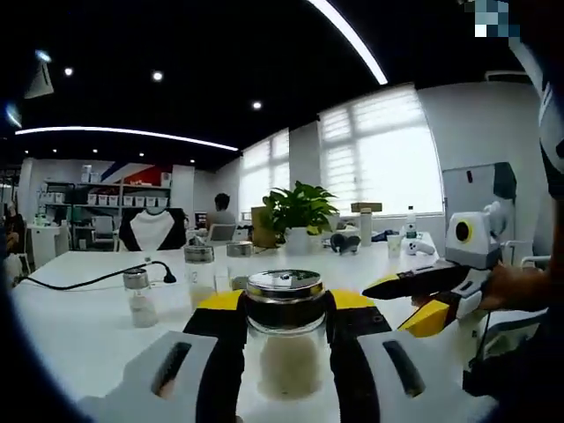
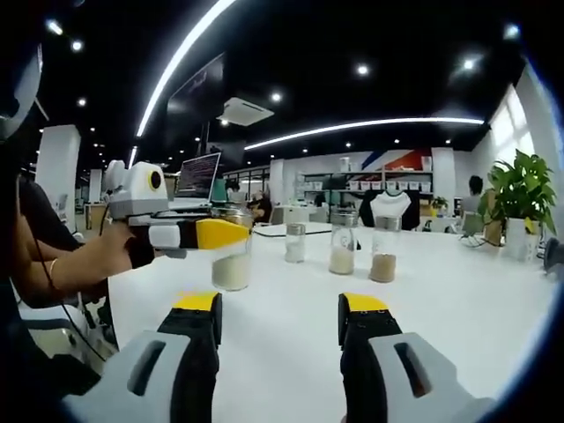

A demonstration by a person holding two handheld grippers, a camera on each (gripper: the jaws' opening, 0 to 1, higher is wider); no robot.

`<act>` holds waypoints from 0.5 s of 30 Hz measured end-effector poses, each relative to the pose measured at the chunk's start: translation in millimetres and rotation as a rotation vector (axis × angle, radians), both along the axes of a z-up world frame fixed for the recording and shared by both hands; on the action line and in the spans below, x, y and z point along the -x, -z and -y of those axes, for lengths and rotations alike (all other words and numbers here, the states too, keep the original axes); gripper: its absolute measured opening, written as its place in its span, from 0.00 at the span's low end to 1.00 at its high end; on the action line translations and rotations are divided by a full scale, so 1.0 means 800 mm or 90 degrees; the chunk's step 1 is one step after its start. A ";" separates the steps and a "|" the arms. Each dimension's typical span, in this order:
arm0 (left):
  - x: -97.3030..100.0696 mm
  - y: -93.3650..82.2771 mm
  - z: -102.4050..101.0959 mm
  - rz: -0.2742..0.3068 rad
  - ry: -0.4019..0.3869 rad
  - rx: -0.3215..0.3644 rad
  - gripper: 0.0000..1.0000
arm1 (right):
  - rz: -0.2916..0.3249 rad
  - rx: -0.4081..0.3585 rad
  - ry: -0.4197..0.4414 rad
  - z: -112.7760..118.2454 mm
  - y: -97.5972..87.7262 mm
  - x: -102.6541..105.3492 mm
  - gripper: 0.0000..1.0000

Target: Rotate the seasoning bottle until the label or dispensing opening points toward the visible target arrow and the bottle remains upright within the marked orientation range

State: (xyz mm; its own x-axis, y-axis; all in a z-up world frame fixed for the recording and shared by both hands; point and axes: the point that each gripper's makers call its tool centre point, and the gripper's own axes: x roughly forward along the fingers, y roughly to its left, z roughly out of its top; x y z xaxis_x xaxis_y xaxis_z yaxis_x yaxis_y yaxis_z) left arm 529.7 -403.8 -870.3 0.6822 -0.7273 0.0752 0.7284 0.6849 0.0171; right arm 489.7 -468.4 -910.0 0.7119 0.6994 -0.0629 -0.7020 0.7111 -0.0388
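A long white table (image 1: 79, 326) is stretching across both views, carrying everything else. A leafy potted plant (image 1: 298, 214) is standing at its far end in the left gripper view. The left gripper (image 1: 285, 328) is clamping its black, yellow-tipped jaws against both sides of the seasoning bottle (image 1: 284, 333), a glass jar with a chrome lid and pale powder inside, standing upright on the table. The right gripper (image 2: 280, 322) is hovering over bare tabletop with its jaws spread wide and holding nothing. Three more glass shakers are sitting further back: a brown-filled one (image 2: 384, 248), a white-filled one (image 2: 342, 243) and a smaller one (image 2: 295, 242). A black cable (image 1: 97, 278) is trailing across the table.
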 end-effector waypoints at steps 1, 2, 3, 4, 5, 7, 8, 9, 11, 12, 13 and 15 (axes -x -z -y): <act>0.002 0.001 0.005 -0.002 0.010 0.002 0.37 | 0.000 -0.001 -0.001 -0.002 -0.001 0.000 0.52; 0.003 0.001 0.007 -0.003 0.014 0.003 0.37 | 0.000 -0.003 -0.003 -0.003 -0.001 0.000 0.52; 0.004 0.000 0.011 -0.004 0.021 0.006 0.37 | 0.000 -0.004 -0.005 -0.005 -0.001 0.001 0.52; 0.007 -0.001 0.016 -0.003 0.032 0.010 0.37 | 0.000 -0.005 -0.009 -0.007 -0.002 0.002 0.52; 0.010 -0.002 0.021 -0.001 0.044 0.012 0.37 | 0.000 -0.005 -0.013 -0.010 -0.002 0.003 0.52; 0.012 -0.004 0.026 0.000 0.053 0.019 0.37 | 0.000 -0.002 -0.019 -0.013 -0.001 0.004 0.52; 0.014 -0.005 0.030 -0.001 0.062 0.022 0.37 | -0.002 0.001 -0.023 -0.015 0.000 0.005 0.52; 0.015 -0.005 0.032 0.000 0.066 0.023 0.37 | -0.002 0.002 -0.027 -0.017 0.001 0.006 0.52; 0.020 -0.007 0.036 0.003 0.082 0.022 0.37 | -0.003 0.002 -0.030 -0.019 0.001 0.007 0.52; 0.022 -0.006 0.039 0.004 0.087 0.019 0.37 | -0.002 0.002 -0.033 -0.021 0.001 0.008 0.52; 0.024 -0.006 0.042 0.006 0.092 0.015 0.37 | -0.003 0.001 -0.035 -0.022 0.001 0.008 0.52; 0.028 -0.003 0.048 0.010 0.101 0.002 0.37 | -0.001 -0.006 -0.043 -0.025 -0.001 0.010 0.52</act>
State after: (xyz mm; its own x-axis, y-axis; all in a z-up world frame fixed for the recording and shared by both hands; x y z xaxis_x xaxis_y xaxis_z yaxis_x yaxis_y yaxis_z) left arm 507.2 -442.6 -867.8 0.5575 -0.8257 0.0864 0.8271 0.5614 0.0273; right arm 481.5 -448.1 -909.1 0.6627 0.7468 -0.0569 -0.7488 0.6621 -0.0308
